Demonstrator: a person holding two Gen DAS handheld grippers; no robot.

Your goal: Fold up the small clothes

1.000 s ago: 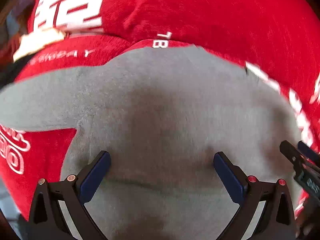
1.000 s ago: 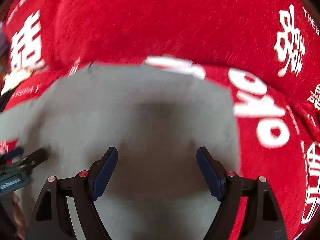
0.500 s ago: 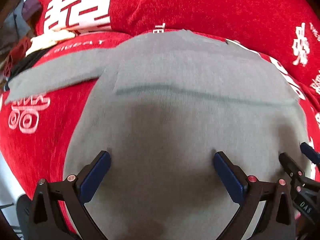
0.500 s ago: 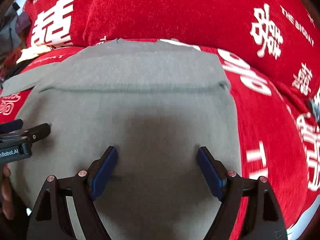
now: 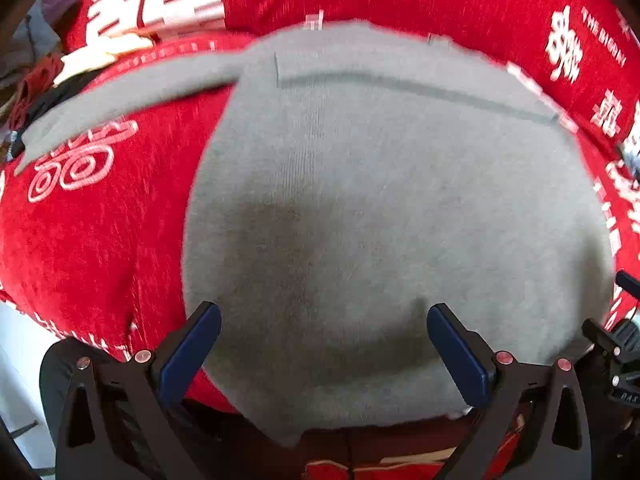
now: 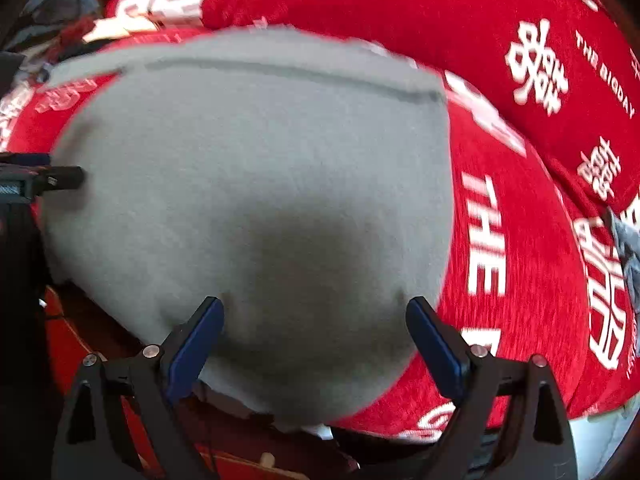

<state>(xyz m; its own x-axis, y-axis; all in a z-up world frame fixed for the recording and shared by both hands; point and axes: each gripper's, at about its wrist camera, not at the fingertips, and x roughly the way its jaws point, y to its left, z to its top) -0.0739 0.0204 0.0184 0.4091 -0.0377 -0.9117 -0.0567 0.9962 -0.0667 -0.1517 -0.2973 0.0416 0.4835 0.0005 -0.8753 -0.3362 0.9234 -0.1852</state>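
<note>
black left tool, dark blue pads, silver and red screws, right tool alike

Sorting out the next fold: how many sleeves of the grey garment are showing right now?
1. A single sleeve sticks out to the left from the top of the grey garment across the red cover. A second sleeve may be folded under and hidden.
</note>
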